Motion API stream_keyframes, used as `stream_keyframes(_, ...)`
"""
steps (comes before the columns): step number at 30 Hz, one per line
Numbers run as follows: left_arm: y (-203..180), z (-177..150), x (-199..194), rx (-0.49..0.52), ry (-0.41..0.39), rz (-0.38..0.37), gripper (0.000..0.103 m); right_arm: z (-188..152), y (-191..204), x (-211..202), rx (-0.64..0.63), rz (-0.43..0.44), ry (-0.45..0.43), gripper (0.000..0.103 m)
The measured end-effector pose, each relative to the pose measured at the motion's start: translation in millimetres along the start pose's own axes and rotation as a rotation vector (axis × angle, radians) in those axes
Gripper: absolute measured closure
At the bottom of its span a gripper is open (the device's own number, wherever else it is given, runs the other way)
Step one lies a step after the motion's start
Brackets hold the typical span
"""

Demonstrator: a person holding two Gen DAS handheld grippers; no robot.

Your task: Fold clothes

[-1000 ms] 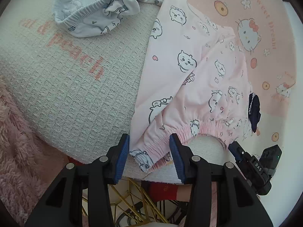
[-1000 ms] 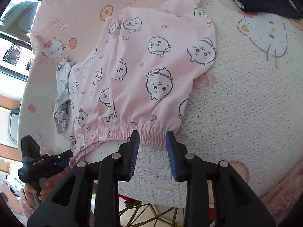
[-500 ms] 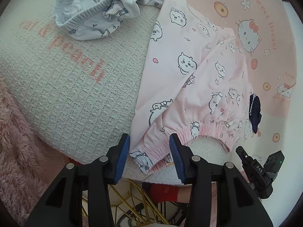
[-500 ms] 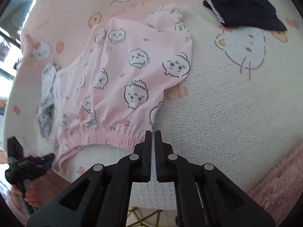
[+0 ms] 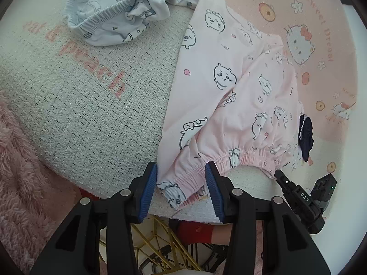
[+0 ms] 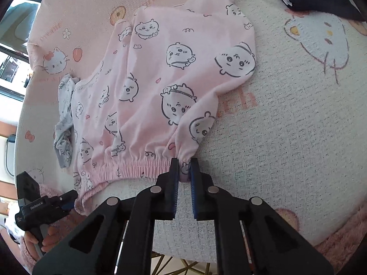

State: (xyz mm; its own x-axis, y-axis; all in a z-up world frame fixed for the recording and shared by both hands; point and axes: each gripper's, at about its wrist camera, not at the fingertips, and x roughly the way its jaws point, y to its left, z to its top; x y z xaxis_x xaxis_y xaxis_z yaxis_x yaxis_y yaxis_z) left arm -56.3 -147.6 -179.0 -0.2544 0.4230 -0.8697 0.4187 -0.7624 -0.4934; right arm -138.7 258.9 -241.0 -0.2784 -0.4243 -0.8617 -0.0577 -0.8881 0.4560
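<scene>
Pink pyjama waistband [image 6: 137,163] pinched in right fingers [image 6: 175,178]; left fingers [image 5: 149,188] spread astride it.

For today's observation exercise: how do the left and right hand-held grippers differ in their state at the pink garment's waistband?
The left hand-held gripper is open, its blue pads either side of the waistband corner; the right hand-held gripper is shut, pinching a bunch of the elastic.
The pink garment lies slack by the left one but is gathered up at the right one.
Both sit at the same elastic waistband, at opposite ends.
</scene>
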Motion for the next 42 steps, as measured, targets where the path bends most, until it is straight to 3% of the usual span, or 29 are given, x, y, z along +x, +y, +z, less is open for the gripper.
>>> stream_keyframes(4,6.2,1.3,-7.3,-0.02,-0.013,-0.016,0.058,-7.6,14.2,-19.1,-0.14,-0.178,-0.072,0.096)
stream_keyframes(5,5.5,0.5,-4.2,-0.012,0.008,-0.008,0.058,-8.8,12.8,-21.1,-0.145,-0.19,-0.07,0.096)
stream_keyframes(9,-8.3,-8.2,6.9,0.061,0.077,0.014,0.058,-10.6,0.3,-21.9,-0.091,-0.162,-0.042,0.096)
stream_keyframes(13,-16.9,-18.6,12.6,0.14,0.094,0.115,0.058,-12.2,-6.4,-34.2,-0.053,-0.206,-0.07,0.096)
stream_keyframes(16,-26.1,-23.1,19.2,0.199,0.104,0.176,0.058,-15.9,-5.2,-31.9,-0.053,-0.213,-0.041,0.095)
stream_keyframes(18,-31.3,-25.9,19.6,0.231,0.102,0.183,0.058,-17.1,0.5,-32.5,-0.073,-0.208,-0.047,0.095)
stream_keyframes(21,-26.2,-22.8,15.3,0.157,0.122,0.012,0.058,-15.4,1.0,-37.5,-0.066,-0.151,-0.077,0.092)
stream_keyframes(23,-18.3,-18.3,15.6,0.086,0.128,-0.049,0.058,-12.1,-6.8,-40.4,-0.022,-0.126,-0.099,0.089)
stream_keyframes(25,-18.0,-19.7,19.2,0.094,0.136,-0.026,0.059,-10.1,-17.2,-33.1,0.024,-0.092,-0.068,0.078)
stream_keyframes(27,-17.9,-21.1,22.8,0.103,0.144,-0.004,0.059,-9.3,-26.9,-15.3,0.062,-0.071,0.01,0.074)
stream_keyframes(28,-21.9,-22.1,23.8,0.128,0.144,-0.002,0.063,-3.8,-34.4,-9.9,0.06,-0.077,0.021,0.074)
stream_keyframes(29,-25.9,-23.1,24.8,0.151,0.143,0.0,0.076,-3.3,-30.4,-10.9,0.038,-0.087,0.003,0.076)
stream_keyframes(30,-29.3,-23.0,26.7,0.159,0.137,0.011,0.08,-3.1,-25.7,-10.1,0.01,-0.084,0.011,0.089)
stream_keyframes(32,-33.5,-22.7,24.8,0.181,0.11,0.044,0.086,-6.3,-19.9,-11.2,-0.022,-0.079,0.014,0.095)
stream_keyframes(34,-37.8,-21.7,13.0,0.222,0.049,0.092,0.087,-10.5,-18.0,-17.9,-0.032,-0.075,0.006,0.095)
stream_keyframes(37,-53.4,-22.7,-9.3,0.313,-0.03,0.096,0.087,-20.1,-19.6,-35.7,-0.018,-0.056,-0.011,0.095)
stream_keyframes(39,-59.7,-24.2,-9.4,0.337,-0.01,0.072,0.086,-29.0,-16.6,-40.5,-0.04,-0.088,-0.005,0.095)
stream_keyframes(42,-52.7,-23.7,6.5,0.277,0.054,0.074,0.083,-36.5,-9.8,-40.2,-0.079,-0.135,0.005,0.095)
